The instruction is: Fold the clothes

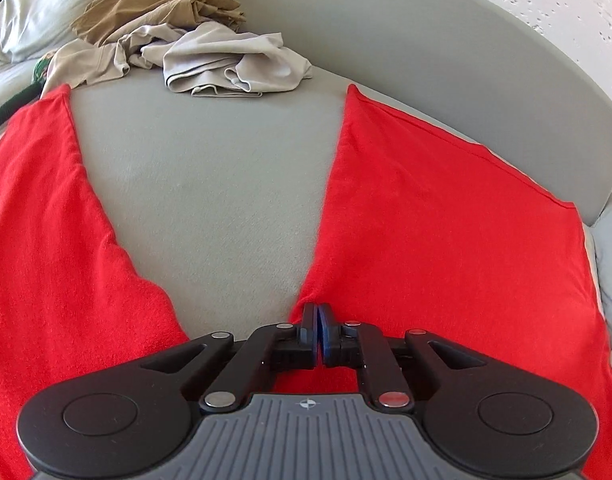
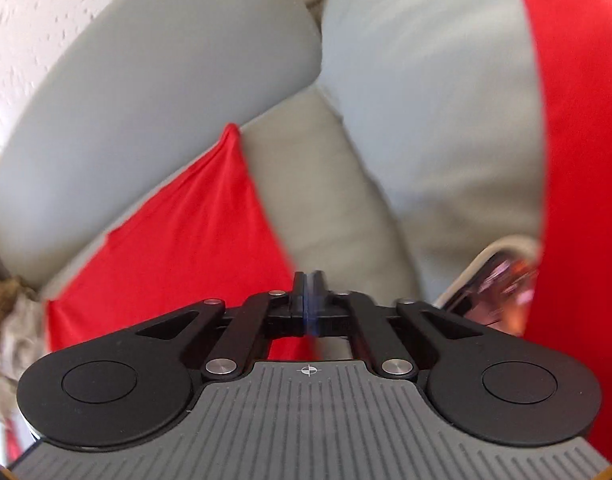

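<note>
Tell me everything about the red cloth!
The red cloth is bright, soft-looking knit fabric, plain with no print. It lies spread over the grey couch, splitting into two wide flaps with a bare gap between. The left tongs are shut, pinching it where the flaps meet. Its far corners point toward the clothes pile.

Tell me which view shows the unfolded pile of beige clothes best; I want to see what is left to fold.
The left wrist view: the pile of beige clothes lies crumpled at the far end of the grey cushion, sharp and nearly whole. The right wrist view shows only a blurred scrap at its left edge.
</note>
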Motion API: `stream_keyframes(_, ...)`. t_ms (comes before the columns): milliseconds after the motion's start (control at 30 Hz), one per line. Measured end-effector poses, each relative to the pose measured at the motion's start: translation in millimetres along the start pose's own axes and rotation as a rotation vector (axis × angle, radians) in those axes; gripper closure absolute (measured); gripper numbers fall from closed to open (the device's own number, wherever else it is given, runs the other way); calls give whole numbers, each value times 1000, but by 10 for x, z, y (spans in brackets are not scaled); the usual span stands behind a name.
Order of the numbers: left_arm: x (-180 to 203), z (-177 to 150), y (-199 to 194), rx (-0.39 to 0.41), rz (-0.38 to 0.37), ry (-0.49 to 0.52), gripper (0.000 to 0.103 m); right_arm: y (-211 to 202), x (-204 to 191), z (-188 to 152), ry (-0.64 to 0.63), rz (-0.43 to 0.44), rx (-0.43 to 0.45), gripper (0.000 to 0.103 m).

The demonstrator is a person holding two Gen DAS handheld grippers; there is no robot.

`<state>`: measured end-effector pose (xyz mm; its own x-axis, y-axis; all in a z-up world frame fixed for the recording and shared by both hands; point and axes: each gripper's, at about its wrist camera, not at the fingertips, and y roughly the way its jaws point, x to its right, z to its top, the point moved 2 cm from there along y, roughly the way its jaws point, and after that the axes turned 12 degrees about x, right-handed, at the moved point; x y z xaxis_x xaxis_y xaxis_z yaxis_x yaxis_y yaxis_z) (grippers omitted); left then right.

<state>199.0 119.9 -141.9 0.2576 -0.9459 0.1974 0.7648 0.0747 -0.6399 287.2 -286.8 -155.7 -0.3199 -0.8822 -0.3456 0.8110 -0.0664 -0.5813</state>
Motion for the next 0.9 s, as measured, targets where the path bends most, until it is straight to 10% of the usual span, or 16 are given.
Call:
stream_keyframes(200,38,-45,-45,32,-1,69,91,-413,-282,-408,-151,215,-222,89)
stream_keyframes(233,40,-51,-57,37,0,80,91,-446,-207,-485,-182,169,-218,103)
stream_keyframes(367,43,-88,-101,52,-3,109,91,-705,225,-522,-207,-48,-101,103)
stream_keyframes(900,165,-300,-320,114,25,281,91,-1478,321,-854,-231,58,-199,102)
